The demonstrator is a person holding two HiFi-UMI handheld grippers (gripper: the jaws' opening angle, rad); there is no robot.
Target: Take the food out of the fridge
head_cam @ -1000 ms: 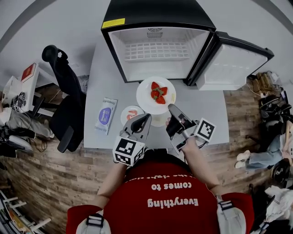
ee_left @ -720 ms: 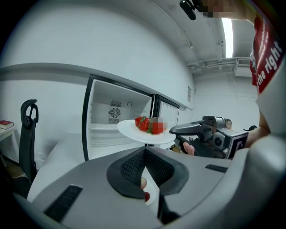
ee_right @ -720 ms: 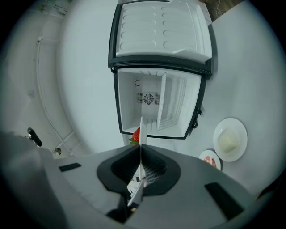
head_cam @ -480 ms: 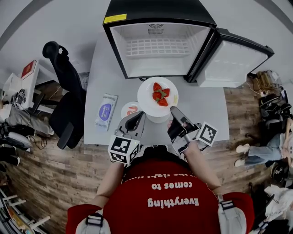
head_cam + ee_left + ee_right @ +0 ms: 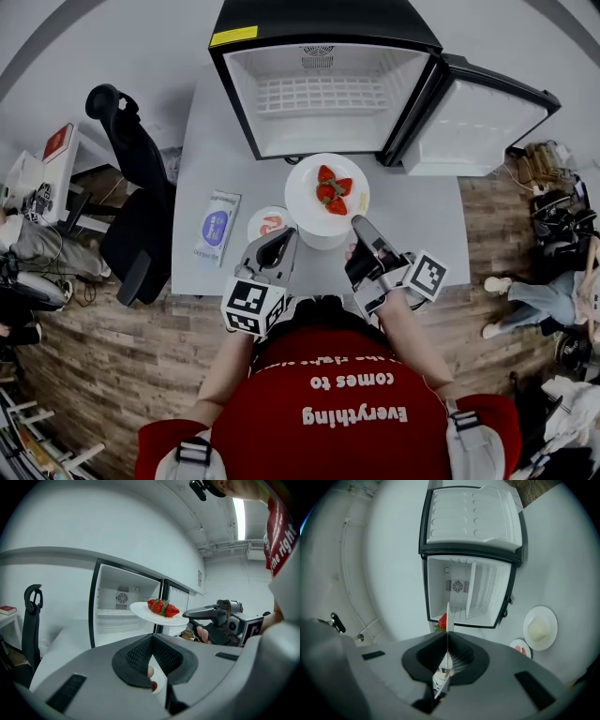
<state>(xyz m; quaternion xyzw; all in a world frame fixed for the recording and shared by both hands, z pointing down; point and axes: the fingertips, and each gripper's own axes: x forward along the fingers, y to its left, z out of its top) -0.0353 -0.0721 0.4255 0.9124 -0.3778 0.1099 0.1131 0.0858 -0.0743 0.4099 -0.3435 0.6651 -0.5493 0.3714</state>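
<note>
A blue packet (image 5: 217, 230) lies on the grey table (image 5: 412, 216), left of the open fridge (image 5: 319, 28); its print is too small to read. Nearer the fridge mouth sits a small plate (image 5: 268, 221) with red pieces on it. Just short of that plate is the left gripper (image 5: 153, 638), its fingertips together on nothing. A yellow label (image 5: 233, 37) on the fridge's top left corner cannot be read. Directly before the fridge opening, outside it, a white plate (image 5: 305, 202) of strawberries (image 5: 332, 192) is raised over the table above another plate (image 5: 551, 620) bearing a pale block. The right gripper (image 5: 447, 634) is clamped on the strawberry plate's rim. The fridge door (image 5: 473, 131) stands open to the right. The person's red shirt (image 5: 347, 403) reads "Everything comes to".
</note>
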